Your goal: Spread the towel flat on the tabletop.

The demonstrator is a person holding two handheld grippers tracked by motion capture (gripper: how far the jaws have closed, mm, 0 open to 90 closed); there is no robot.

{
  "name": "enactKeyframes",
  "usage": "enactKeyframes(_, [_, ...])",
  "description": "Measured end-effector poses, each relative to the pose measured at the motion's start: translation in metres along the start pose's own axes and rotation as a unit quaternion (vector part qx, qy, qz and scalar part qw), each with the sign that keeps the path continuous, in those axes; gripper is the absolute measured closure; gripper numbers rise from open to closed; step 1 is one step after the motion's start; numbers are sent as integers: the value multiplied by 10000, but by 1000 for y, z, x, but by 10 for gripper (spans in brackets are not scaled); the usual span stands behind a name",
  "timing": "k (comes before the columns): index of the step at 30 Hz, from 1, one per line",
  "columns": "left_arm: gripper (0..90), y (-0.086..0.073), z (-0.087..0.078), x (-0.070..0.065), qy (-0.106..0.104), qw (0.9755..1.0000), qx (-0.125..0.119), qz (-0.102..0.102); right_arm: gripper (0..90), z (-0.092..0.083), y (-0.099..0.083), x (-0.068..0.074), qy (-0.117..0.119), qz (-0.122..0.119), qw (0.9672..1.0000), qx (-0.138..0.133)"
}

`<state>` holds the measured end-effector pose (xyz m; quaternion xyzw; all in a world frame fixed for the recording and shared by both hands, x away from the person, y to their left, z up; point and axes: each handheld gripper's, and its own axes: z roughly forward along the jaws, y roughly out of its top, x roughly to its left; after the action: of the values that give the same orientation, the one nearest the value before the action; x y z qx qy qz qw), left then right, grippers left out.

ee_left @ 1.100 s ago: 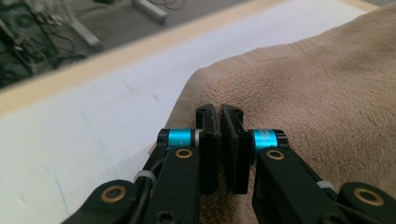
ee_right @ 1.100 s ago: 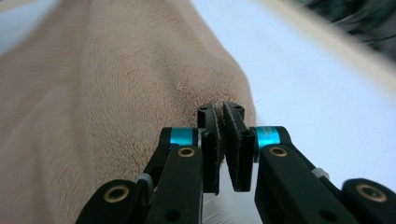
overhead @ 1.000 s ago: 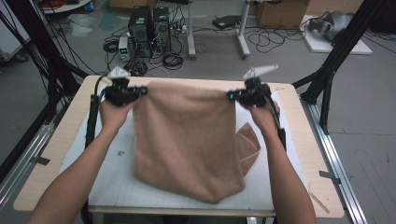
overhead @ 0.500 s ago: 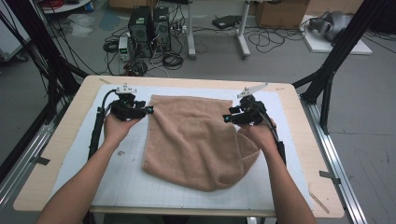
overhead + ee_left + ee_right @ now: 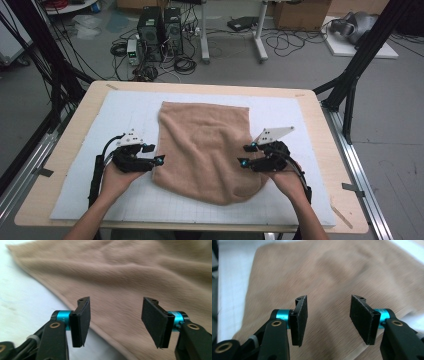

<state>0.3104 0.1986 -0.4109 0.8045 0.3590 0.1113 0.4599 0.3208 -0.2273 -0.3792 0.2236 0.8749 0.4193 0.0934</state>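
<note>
Tan terry-cloth towel (image 5: 207, 150) lies flat on the white gridded mat (image 5: 100, 125), roughly centred, far edge straight, near edge rounded and uneven with a small doubled-over patch at its near right corner. Judged state: cloth laid down and let go; it looks like one fold is in place, with squaring or a further fold left to do.

Left gripper (image 5: 159, 160) sits at the towel's near left edge, jaws having just been opening, nothing between them; in the left gripper view the pads (image 5: 82, 321) stand apart above the towel hem (image 5: 75, 307). Right gripper (image 5: 242, 156) rests at the near right edge, jaws likewise just opening and released, bare cloth (image 5: 329, 290) beyond.

Surroundings: pale wooden tabletop (image 5: 320, 130) under the mat; black frame struts (image 5: 350, 90) at right; computer towers (image 5: 159, 30) and cables on the floor beyond. Nothing on the mat obstructs the towel.
</note>
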Motion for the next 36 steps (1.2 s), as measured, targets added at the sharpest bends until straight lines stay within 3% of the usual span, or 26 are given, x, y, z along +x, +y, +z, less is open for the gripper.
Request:
enactKeyframes(6, [350,-17,-1,-20,-283,9989,295,216,470,3,-26,20,207,-102,9995,200])
enactKeyframes(9, [365,-25,9,-28,-280,9962,675,482,476,9,-34,24,213,-93,9991,347])
enactKeyframes(11, [427,-30,17,-31,-280,9934,935,603,505,16,-37,24,249,-101,9988,407])
enactKeyframes(14, [497,-31,17,-32,-183,9940,839,675,621,31,-40,27,385,-114,9969,680])
enactKeyframes(17, [703,-31,17,-31,-380,9939,785,669,743,40,-38,27,462,-114,9967,656])
enactKeyframes(19, [791,-30,17,-33,-367,9936,792,721,805,43,-33,26,482,-102,9964,689])
enactKeyframes(22, [823,-27,7,-28,-321,9958,609,600,826,41,-24,29,580,-164,9954,742])
enactKeyframes(24, [825,-22,-4,-21,-263,9975,423,502,828,35,-17,32,673,-212,9956,620])
enactKeyframes(28, [826,1,-26,-5,44,9993,-70,366,829,18,9,32,588,-334,9974,257])
enactKeyframes(31, [826,25,-35,11,436,9980,-410,221,828,8,32,21,311,-416,9986,93])
enactKeyframes(33, [826,43,-34,23,746,9951,-629,189,828,4,46,7,65,-367,9993,-82])
enactKeyframes(36, [821,66,-19,46,833,9934,-766,-163,828,6,62,-22,-199,-77,9995,-252])
